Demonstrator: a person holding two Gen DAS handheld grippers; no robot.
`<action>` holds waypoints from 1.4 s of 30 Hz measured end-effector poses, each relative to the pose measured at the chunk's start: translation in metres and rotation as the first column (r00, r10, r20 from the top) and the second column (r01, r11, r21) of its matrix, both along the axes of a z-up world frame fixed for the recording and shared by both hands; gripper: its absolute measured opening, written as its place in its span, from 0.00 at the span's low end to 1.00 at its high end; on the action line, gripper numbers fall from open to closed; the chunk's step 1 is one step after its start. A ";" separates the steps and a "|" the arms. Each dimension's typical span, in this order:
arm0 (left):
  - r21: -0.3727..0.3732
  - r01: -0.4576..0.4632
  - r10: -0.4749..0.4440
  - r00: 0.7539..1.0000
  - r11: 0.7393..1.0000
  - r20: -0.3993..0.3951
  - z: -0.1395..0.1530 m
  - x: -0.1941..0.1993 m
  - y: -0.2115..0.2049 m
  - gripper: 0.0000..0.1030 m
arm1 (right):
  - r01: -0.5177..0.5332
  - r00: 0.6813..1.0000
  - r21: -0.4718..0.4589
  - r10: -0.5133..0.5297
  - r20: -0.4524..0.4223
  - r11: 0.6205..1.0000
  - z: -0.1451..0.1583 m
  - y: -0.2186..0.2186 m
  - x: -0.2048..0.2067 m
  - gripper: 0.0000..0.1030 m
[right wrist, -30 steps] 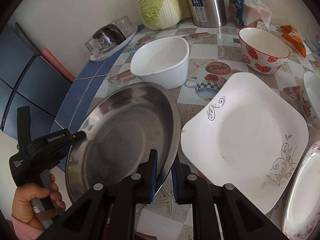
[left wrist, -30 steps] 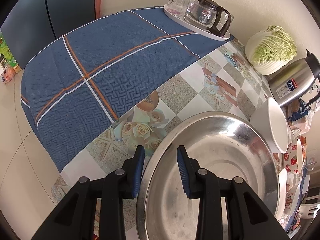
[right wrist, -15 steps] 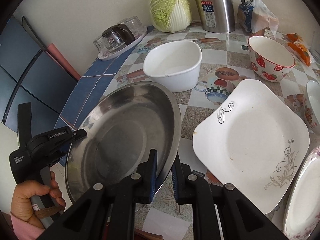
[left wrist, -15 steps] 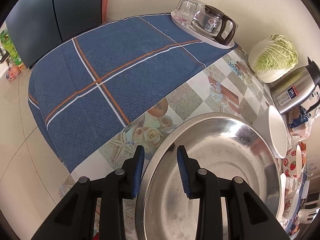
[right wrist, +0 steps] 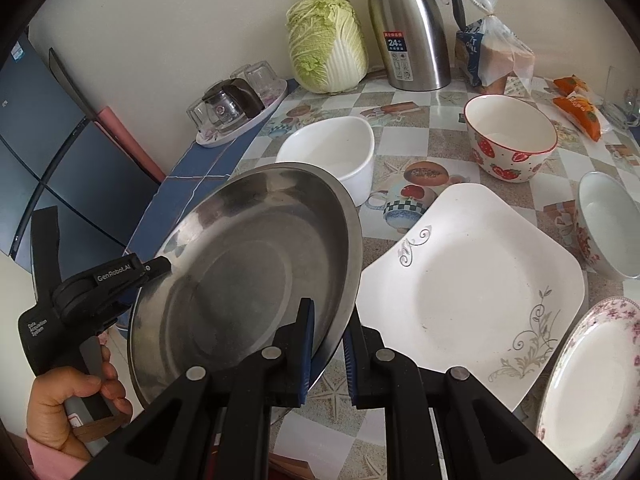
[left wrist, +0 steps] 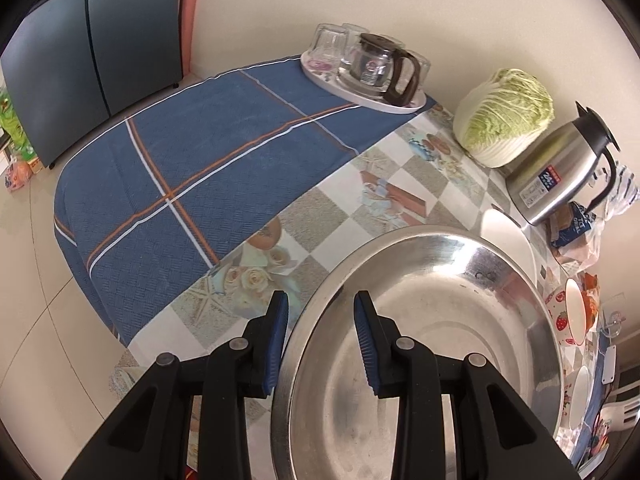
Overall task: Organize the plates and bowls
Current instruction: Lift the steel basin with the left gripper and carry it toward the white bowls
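A large round steel plate (left wrist: 440, 320) (right wrist: 248, 260) hangs tilted above the table, held by both grippers. My left gripper (left wrist: 320, 300) is shut on its left rim; it shows in the right wrist view as the left gripper (right wrist: 160, 266) in a person's hand. My right gripper (right wrist: 330, 312) is shut on the plate's near right rim. On the table lie a white square plate (right wrist: 472, 280), a white bowl (right wrist: 332, 152), a strawberry bowl (right wrist: 512, 140), a floral bowl (right wrist: 608, 224) and a floral plate (right wrist: 592, 392).
A blue checked cloth (left wrist: 200, 160) covers the table's left part. A tray with a glass pot and glasses (left wrist: 372, 76), a cabbage (right wrist: 328, 40), a steel thermos (right wrist: 408, 28) and a bread bag (right wrist: 496, 52) stand along the wall.
Both grippers have risen with the steel plate between them, so the table and dishes look farther off. Neither grip has changed.
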State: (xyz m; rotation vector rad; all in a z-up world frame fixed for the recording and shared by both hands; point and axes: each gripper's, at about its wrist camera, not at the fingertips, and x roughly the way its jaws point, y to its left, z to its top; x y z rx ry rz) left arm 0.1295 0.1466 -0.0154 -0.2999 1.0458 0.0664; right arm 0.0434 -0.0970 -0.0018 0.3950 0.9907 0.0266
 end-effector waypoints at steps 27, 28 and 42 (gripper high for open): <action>0.039 0.247 -0.250 0.957 0.968 0.149 0.051 -0.032 -0.132 0.34 | 0.187 0.980 0.039 -0.190 0.062 0.981 0.026 -0.113 -0.063 0.14; 0.042 0.260 -0.264 0.952 0.965 0.153 0.053 -0.033 -0.137 0.34 | 0.195 0.978 0.041 -0.198 0.063 0.980 0.027 -0.117 -0.065 0.14; 0.046 0.376 -0.378 0.911 0.926 0.166 0.058 -0.051 -0.178 0.34 | 0.277 0.958 0.038 -0.279 0.064 0.960 0.031 -0.155 -0.089 0.15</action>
